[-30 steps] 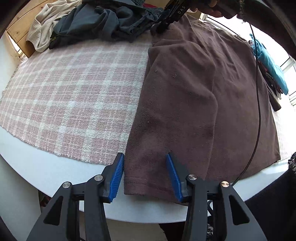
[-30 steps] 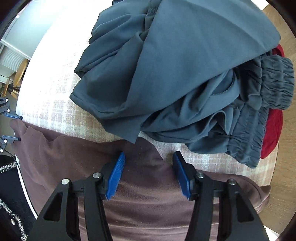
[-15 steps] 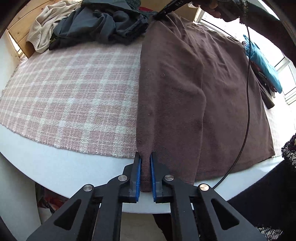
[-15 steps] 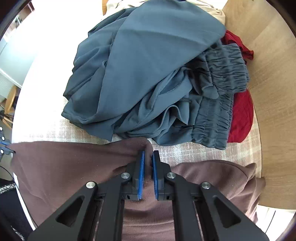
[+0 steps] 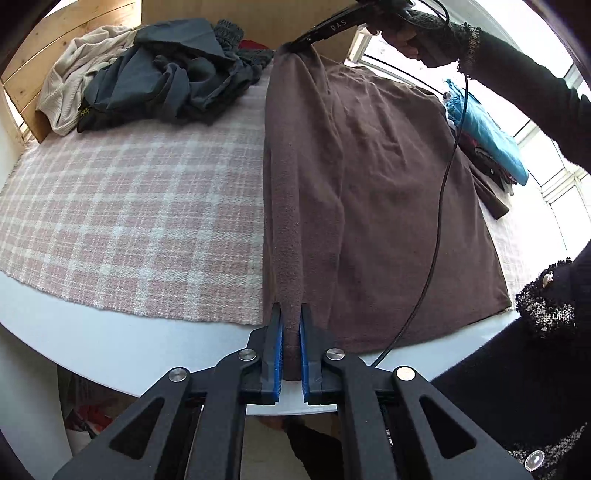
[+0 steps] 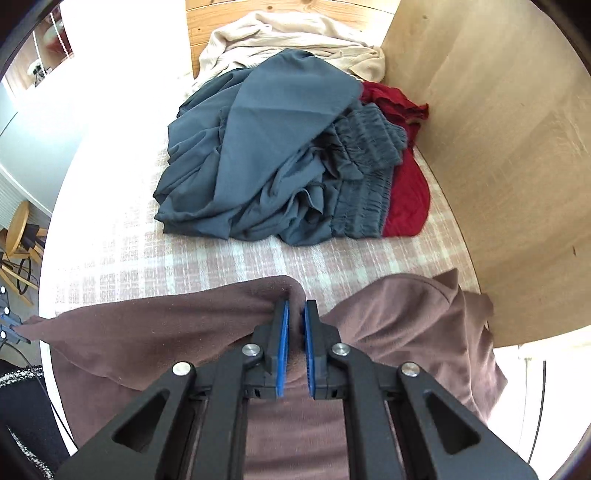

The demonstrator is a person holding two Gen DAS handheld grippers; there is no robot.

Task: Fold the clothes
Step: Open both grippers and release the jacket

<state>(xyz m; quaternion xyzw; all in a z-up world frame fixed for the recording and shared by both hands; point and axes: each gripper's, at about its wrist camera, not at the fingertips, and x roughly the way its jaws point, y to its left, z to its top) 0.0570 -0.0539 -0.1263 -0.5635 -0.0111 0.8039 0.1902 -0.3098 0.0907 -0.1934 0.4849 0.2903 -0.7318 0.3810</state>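
Left wrist view: the left tongs (image 5: 291, 345), jaws just closed, pinch the near hem of a brown garment (image 5: 388, 206) at the rim of the round white surface (image 5: 122, 347). The right tongs (image 6: 294, 334), also just closed, clamp the garment's far end, and its long edge runs as a raised ridge between the two grips. A hand (image 5: 406, 31) in a black sleeve (image 5: 524, 92) holds the right tongs. The rest of the garment lies spread on a pink plaid cloth (image 5: 129, 229). Beyond it sits a heap of grey-blue clothes (image 6: 266, 162) with a red item (image 6: 406, 192) and a cream one (image 6: 288, 40), against wooden panels (image 6: 491, 155). Blue folded clothing (image 5: 484, 136) lies at the far right.
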